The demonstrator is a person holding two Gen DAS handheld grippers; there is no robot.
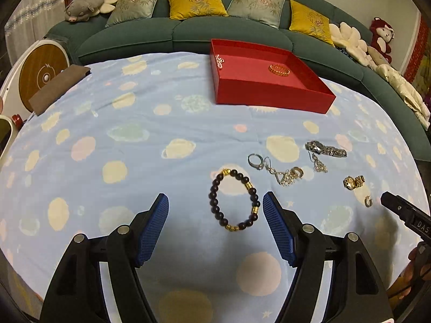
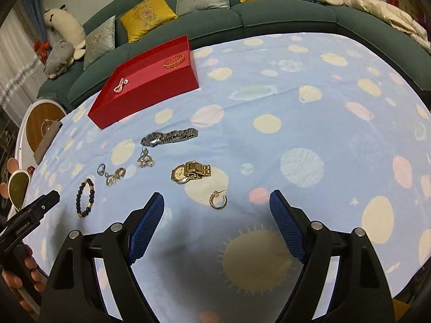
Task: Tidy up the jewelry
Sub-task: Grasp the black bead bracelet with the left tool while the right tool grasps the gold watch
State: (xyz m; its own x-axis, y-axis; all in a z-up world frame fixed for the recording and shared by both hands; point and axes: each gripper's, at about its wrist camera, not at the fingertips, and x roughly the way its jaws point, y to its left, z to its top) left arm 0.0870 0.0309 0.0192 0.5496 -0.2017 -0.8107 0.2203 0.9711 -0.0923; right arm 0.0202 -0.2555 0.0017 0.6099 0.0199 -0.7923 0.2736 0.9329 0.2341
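L tool (image 1: 215, 202) open, empty; beaded bracelet (image 1: 233, 200) lies flat just ahead, between its tips, ring elongated along approach. R tool (image 2: 216, 202) open, empty; gold hoop earring (image 2: 218, 201) between its tips, nearer its L finger.

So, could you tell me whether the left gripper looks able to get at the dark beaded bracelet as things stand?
Probably yes: the left gripper is open, and the beaded bracelet lies flat right ahead between its fingers, with nothing over it.

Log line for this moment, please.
left claw: open, over beaded bracelet | right claw: open, near hoop earring | red box: two pieces inside
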